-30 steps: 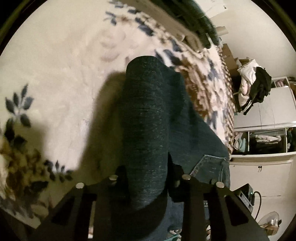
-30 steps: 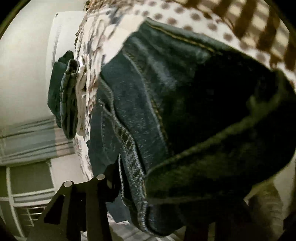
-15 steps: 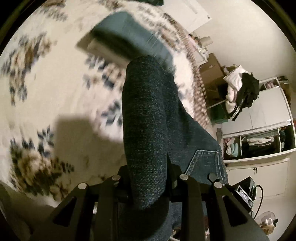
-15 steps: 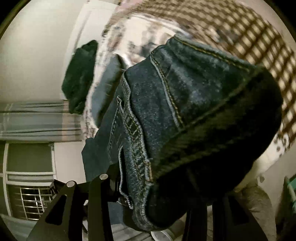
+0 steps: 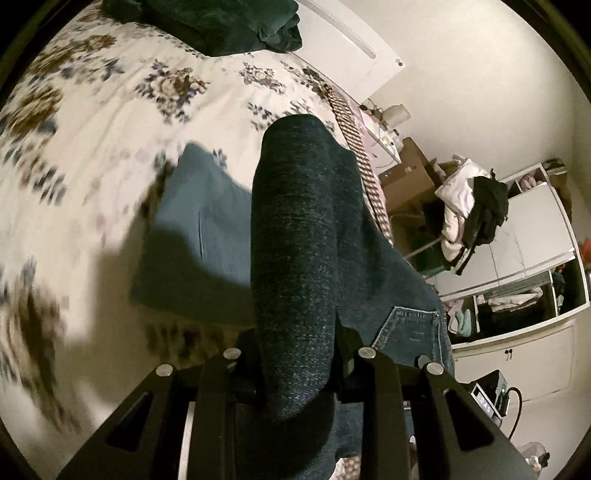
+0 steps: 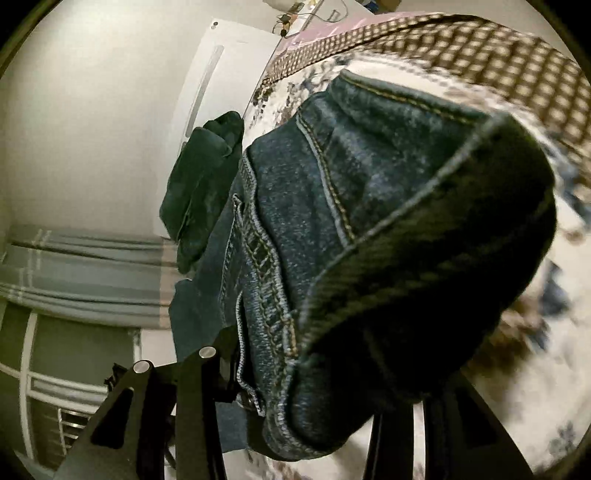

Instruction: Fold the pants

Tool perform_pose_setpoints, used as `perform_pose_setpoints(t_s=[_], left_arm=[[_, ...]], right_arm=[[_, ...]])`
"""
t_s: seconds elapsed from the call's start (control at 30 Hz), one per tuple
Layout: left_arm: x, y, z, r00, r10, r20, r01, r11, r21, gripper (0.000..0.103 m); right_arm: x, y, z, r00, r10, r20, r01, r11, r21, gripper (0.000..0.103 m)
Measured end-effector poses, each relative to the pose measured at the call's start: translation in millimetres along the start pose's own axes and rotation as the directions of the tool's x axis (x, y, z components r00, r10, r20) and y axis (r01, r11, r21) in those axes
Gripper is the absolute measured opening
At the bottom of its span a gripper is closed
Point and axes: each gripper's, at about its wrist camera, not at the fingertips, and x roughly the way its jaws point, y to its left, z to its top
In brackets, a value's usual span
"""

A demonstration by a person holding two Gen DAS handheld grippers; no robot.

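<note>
One pair of jeans, dark denim, held up off the bed between both grippers. Left gripper jaws are pinching a thick rolled bunch of the fabric, which stands up between them and drapes away to the right, back pocket showing. Right gripper jaws look clamped on the waistband end, fly seam and stitching right at the left finger; the right finger is mostly hidden behind the cloth, so that's a judgement rather than a clear view. Handling: denim is heavy for cloth, soft but with stiff spots at waistband, seams and pockets, and not slippery or fragile. It'll sag between the two holds and swing if moved fast. The best holds are probably the waistband corners and the hems, pinching through all layers; the bunched grip on the left will likely leave a lumpy fold unless re-taken flatter. Counts: one pair of jeans in hand, one folded blue garment lying on the bed under it, one dark green pile at the far edge, and two grippers.
</note>
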Motion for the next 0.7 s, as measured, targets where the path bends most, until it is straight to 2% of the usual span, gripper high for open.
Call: perform_pose_setpoints(t_s=[0.1,0.17,0.27,0.37,0.5,0.57,0.7], left_arm=[[33,27,49,1.000,0.018,-0.017,-0.018,1.000,0.008,0.023],[52,46,70,0.999,0.031,-0.033,-0.031,0.999,0.008,0.023],[78,72,88,0.996,0.062,-0.068,-0.061,0.998,0.004,0.023],[98,99,88,0.989,0.086,-0.117,-0.088,0.996,-0.015,0.023],[100,113,84,0.988,0.071,-0.134,-0.075,0.997,-0.024,0.025],[96,112,82,0.989,0.067,-0.135,-0.071,0.997,-0.027,0.027],[82,102,76,0.986,0.107,-0.124,-0.108,0.994,-0.007,0.030]], right_arm=[[54,5,15,1.000,-0.006,0.008,0.006,1.000,0.008,0.044],[91,2,22,1.000,-0.019,0.003,0.019,0.999,0.025,0.044],[136,-10,26,0.998,-0.053,-0.018,0.054,0.998,0.046,0.044],[167,-25,25,0.993,-0.103,-0.054,0.105,0.994,0.042,0.045],[169,-35,23,0.987,-0.123,-0.108,0.126,0.992,0.025,0.054],[162,-38,28,0.977,-0.170,-0.131,0.170,0.985,-0.008,0.060],[131,-56,46,0.958,-0.246,-0.148,0.245,0.969,-0.026,0.061]])
